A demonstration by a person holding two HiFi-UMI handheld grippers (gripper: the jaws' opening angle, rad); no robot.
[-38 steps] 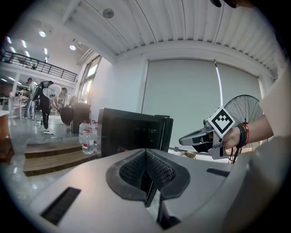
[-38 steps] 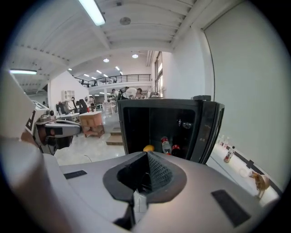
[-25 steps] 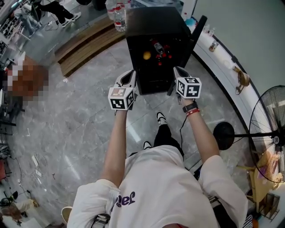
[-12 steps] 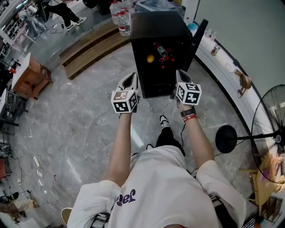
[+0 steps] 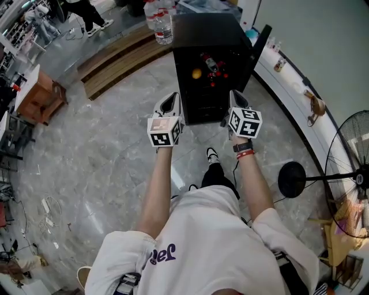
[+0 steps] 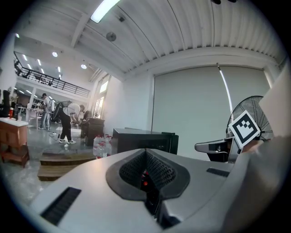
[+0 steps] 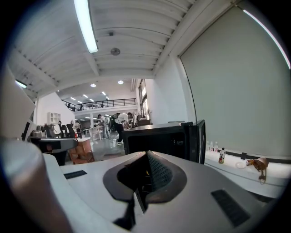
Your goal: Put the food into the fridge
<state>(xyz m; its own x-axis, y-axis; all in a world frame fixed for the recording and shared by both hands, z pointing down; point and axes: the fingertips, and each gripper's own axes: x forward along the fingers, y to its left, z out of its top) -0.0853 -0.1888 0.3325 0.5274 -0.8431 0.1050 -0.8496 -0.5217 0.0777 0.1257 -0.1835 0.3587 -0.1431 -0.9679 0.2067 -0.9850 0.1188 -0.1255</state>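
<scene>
A small black fridge stands on the floor ahead, its door swung open to the right. On its shelves lie an orange fruit, a bottle and some red items. My left gripper is shut and empty, short of the fridge's lower left corner. My right gripper is also shut and empty, near the lower right of the opening. In the left gripper view the shut left gripper points at the fridge. The right gripper faces the fridge too.
Water bottles stand on a low wooden platform left of the fridge. A white ledge curves along the right wall. A standing fan and its round base are at the right. A wooden cabinet is far left.
Both grippers have risen a little and drifted slightly in front of the fridge, staying shut and empty. Nothing inside the fridge has moved.
</scene>
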